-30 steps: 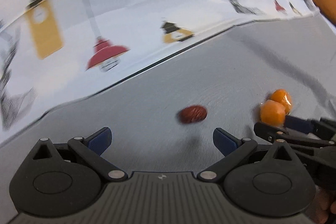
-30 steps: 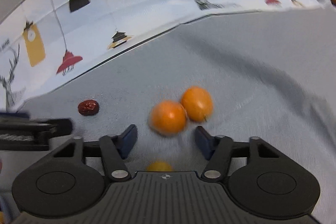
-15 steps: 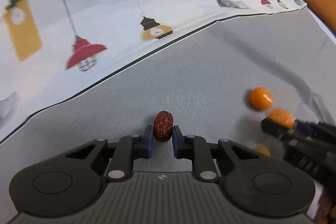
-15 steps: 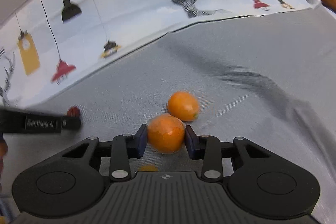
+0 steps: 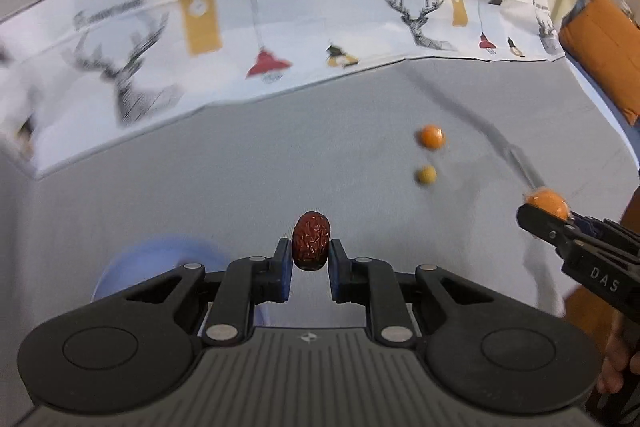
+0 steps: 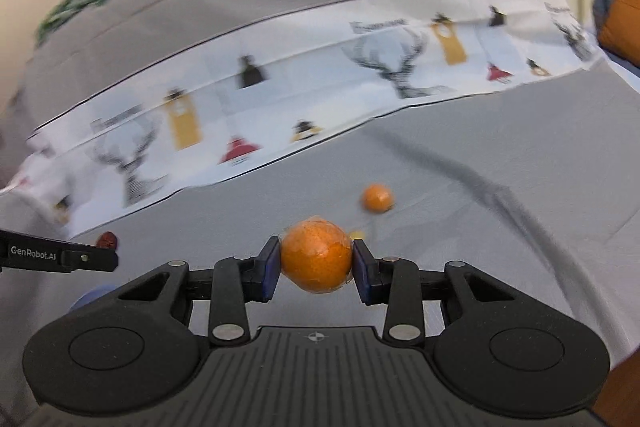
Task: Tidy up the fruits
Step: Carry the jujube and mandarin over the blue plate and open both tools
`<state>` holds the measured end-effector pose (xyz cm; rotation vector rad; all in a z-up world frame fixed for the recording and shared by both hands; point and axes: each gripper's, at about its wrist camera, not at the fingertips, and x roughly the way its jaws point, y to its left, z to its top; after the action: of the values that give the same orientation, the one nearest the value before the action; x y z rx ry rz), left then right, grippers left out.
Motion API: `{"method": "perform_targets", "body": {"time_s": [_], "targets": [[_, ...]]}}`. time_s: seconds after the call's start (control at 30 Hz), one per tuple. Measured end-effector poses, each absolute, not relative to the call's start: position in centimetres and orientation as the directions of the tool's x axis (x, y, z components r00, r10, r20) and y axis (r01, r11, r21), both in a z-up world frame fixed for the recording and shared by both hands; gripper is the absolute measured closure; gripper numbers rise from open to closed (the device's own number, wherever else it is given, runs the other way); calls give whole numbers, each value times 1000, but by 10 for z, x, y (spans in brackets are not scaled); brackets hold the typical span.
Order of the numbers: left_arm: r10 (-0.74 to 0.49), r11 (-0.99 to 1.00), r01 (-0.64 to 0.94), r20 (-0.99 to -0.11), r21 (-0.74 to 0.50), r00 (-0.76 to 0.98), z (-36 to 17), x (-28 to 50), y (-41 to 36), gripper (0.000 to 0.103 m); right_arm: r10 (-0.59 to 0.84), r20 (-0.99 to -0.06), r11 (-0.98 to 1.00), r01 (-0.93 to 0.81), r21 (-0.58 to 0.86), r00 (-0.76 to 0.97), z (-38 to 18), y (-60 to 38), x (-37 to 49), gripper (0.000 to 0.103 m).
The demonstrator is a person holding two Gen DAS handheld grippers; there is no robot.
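My left gripper (image 5: 310,249) is shut on a wrinkled red date (image 5: 311,239), held up above the grey cloth. My right gripper (image 6: 316,259) is shut on an orange mandarin (image 6: 317,255), also lifted off the cloth. In the left wrist view that right gripper (image 5: 538,211) shows at the right edge with the same mandarin (image 5: 547,202). In the right wrist view the left gripper's side (image 6: 60,255) shows at the left with the date (image 6: 108,239). On the cloth lie another mandarin (image 5: 431,136) (image 6: 377,197) and a small yellow fruit (image 5: 426,175).
A blue dish (image 5: 160,259) lies blurred below my left gripper; its edge (image 6: 90,297) shows in the right wrist view. A white printed cloth (image 5: 240,39) with deer and lamps lies across the far side. An orange cushion (image 5: 600,43) is at the right.
Both grippers closed, the left on the date and the right on a mandarin, then rose off the cloth. The table now looks farther away and a blue dish has come into view.
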<state>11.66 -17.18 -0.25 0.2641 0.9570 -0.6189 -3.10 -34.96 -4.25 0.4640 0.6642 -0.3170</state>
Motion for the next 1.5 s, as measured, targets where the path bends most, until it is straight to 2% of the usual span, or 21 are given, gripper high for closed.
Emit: {"method": "perform_targets", "body": {"time_s": [0.3, 0.6, 0.97, 1.5], "targets": [[-320, 867, 497, -812, -43, 488, 32, 14, -60, 83, 20, -611, 915, 231, 330, 791, 13, -255, -103, 64], [-270, 917, 397, -789, -36, 552, 43, -49, 8, 83, 101, -591, 968, 60, 246, 800, 37, -174, -158, 64], [-238, 939, 343, -774, -28, 587, 40, -85, 44, 83, 128, -574, 986, -41, 161, 809, 57, -128, -171, 64], [-229, 944, 328, -785, -35, 575, 34, -76, 50, 83, 121, -603, 990, -54, 128, 788, 56, -114, -161, 64]]}}
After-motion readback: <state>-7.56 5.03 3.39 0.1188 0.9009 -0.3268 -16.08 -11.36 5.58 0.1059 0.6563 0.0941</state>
